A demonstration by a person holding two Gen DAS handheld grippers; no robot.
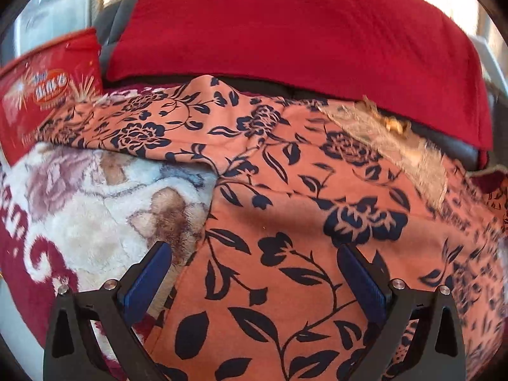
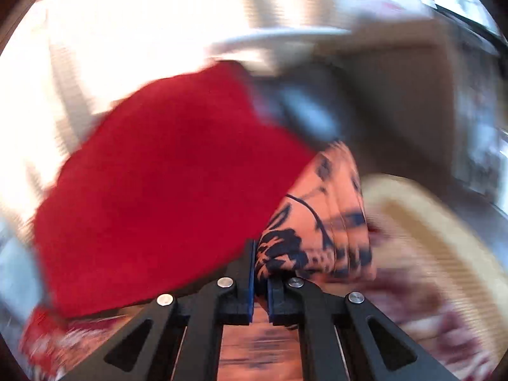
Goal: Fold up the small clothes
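An orange garment with a dark blue flower print [image 1: 285, 209] lies spread on a plush flowered blanket [image 1: 85, 209]. My left gripper [image 1: 254, 270] is open just above the garment, its blue pads [image 1: 149, 279] wide apart and holding nothing. In the blurred right wrist view, my right gripper [image 2: 261, 273] is shut on a bunched fold of the same orange garment [image 2: 320, 222], which rises from between the fingers.
A red cloth [image 1: 285, 31] covers a dark seat behind the garment; it also shows in the right wrist view [image 2: 165, 184]. A red printed packet [image 1: 47, 92] stands at the left. A cream round rim [image 2: 444, 222] is at the right.
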